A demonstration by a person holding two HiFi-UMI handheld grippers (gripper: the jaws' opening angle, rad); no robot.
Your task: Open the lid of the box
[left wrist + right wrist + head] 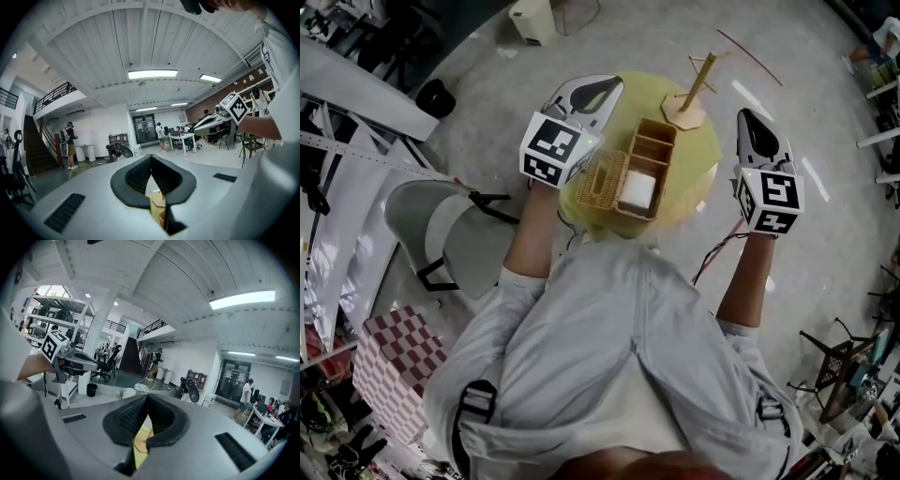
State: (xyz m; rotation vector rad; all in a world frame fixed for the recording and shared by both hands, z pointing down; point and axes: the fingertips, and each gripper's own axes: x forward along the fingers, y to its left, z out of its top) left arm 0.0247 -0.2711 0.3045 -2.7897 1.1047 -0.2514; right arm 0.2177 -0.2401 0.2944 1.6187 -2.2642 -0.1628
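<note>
1. Your left gripper (605,89) hovers over the left part of the round yellow table (694,178), and your right gripper (750,117) hangs just off its right edge. Neither touches anything. The wooden box (652,155) stands mid-table between them, running near to far. Its compartments show from above, with a white block (637,190) in the nearest one. A wicker piece (602,180) lies against the box's left side; I cannot tell whether it is the lid already swung over or a separate basket. A wooden stand (684,111) sits on the far side.
2. Left gripper view: the jaws are pressed together at the tips with nothing between them. They aim out across the room, not at the box.
3. Right gripper view: the jaws are likewise closed and empty, and aimed level.
4. If a lid does remain, tip one gripper down and part its jaws before descending. Take the lid by its free edge and steady the box with the other gripper.
</note>
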